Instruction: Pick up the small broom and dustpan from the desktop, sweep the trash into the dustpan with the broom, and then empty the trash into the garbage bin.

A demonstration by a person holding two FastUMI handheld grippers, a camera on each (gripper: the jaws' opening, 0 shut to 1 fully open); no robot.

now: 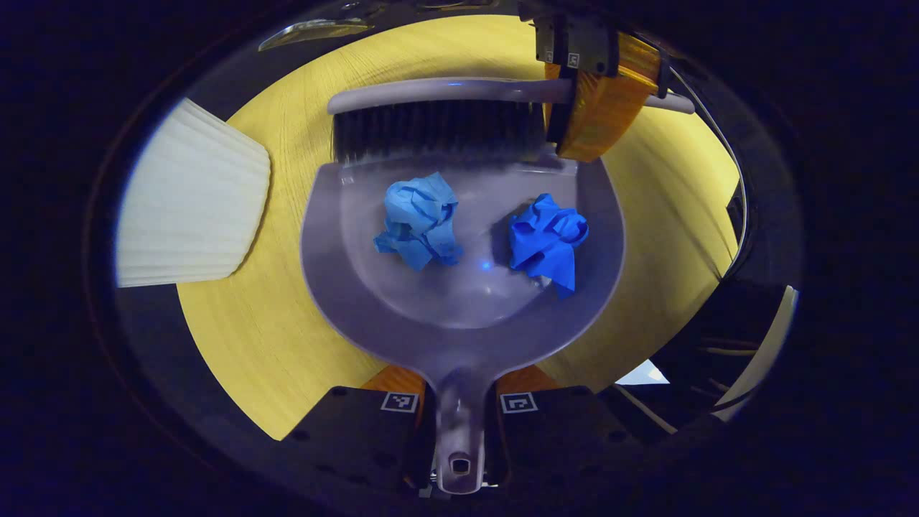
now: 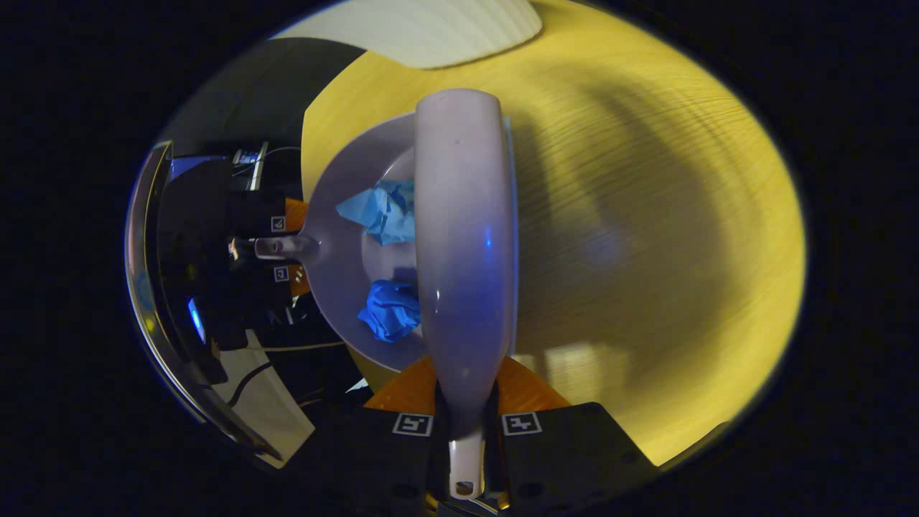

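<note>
A grey dustpan (image 1: 459, 316) lies on the yellow wooden desktop (image 1: 237, 323), and my left gripper (image 1: 459, 409) is shut on its handle. Inside the pan sit a light blue paper wad (image 1: 418, 221) and a darker blue wad (image 1: 546, 238). The small broom (image 1: 438, 129), grey-backed with black bristles, stands at the pan's front lip. My right gripper (image 1: 581, 108) holds it at the handle end. In the right gripper view the broom's back (image 2: 463, 237) runs straight ahead, my right gripper (image 2: 465, 424) shut on its handle, with the dustpan (image 2: 344, 251) and both wads (image 2: 380, 210) (image 2: 390, 309) to its left.
A white ribbed bin (image 1: 187, 208) stands at the desk's left side; its rim (image 2: 423, 32) shows at the top of the right gripper view. Dark floor and cables (image 1: 711, 345) lie past the desk's right edge. Bare desktop (image 2: 646, 237) spreads beyond the broom.
</note>
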